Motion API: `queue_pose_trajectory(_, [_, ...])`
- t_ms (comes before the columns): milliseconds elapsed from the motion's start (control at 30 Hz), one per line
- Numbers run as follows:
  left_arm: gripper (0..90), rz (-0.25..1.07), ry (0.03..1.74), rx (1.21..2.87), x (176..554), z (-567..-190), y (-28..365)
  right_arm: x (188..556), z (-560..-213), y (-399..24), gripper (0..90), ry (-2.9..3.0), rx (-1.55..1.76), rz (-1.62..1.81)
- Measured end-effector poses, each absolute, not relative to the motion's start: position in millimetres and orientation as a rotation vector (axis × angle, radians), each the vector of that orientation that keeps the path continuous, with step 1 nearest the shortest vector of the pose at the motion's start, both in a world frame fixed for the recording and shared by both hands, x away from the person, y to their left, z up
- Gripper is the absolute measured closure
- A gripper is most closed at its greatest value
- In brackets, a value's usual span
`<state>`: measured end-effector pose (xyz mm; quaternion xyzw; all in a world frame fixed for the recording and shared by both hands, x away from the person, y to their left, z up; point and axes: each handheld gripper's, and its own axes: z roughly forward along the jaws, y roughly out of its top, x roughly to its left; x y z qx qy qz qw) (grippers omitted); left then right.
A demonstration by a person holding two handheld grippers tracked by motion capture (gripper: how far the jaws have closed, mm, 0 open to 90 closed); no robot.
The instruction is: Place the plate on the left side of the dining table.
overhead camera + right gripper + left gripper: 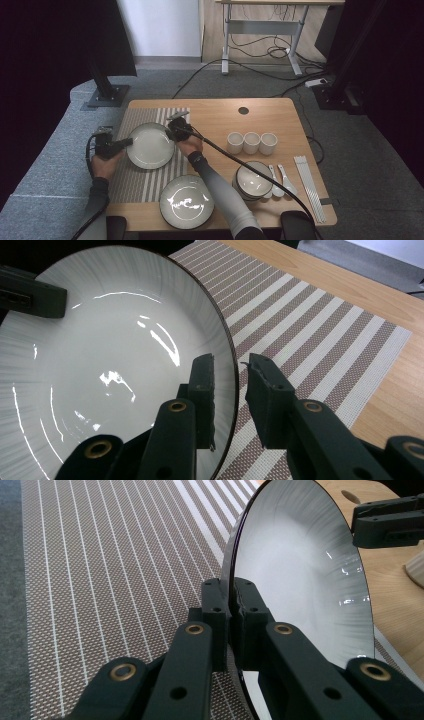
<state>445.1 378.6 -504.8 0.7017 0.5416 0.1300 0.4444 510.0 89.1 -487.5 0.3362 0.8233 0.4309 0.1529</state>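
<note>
A white plate with a dark rim (150, 145) (300, 580) (115, 365) is held over the striped placemat (145, 185) (100, 555) (310, 325). My left gripper (129, 142) (231, 592) is shut on its left rim, with one finger on each face. At the plate's far right edge, my right gripper (172, 132) (232, 365) straddles the rim. One of its fingers (202, 385) lies against the inner face, while the other finger (267, 390) stands a little off the rim, so it is open. In each gripper view the other gripper (387, 522) (30, 295) appears at the opposite rim.
A second plate (186, 201) lies near the table's front edge. To the right are three white cups (251, 142), stacked bowls (252, 180), two spoons (280, 180) and chopsticks (309, 187). The wooden table (260, 117) is bare at the back.
</note>
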Motion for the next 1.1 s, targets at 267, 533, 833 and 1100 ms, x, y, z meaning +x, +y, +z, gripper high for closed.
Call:
queue_pose_trajectory(267, [85.6, 0.312, 1.362, 1.733, 445.8, -507.9, 380.6, 508.5, -484.4, 88.5, 71.4, 2.361, 0.941, 1.225])
queue_pose_trajectory(533, [85.2, 0.322, 1.37, 1.739, 446.8, -508.0, 379.2, 508.0, -483.9, 88.7, 70.7, 2.363, 0.935, 1.224])
queue_pose_trajectory(833, [84.1, 0.316, 1.404, 1.735, 448.8, -512.0, 380.6, 507.8, -484.4, 88.6, 70.3, 2.369, 0.927, 1.211])
queue_pose_trajectory(1100, [83.6, 0.315, 1.422, 1.731, 450.4, -514.3, 380.9, 507.5, -485.7, 89.1, 70.2, 2.369, 0.92, 1.207])
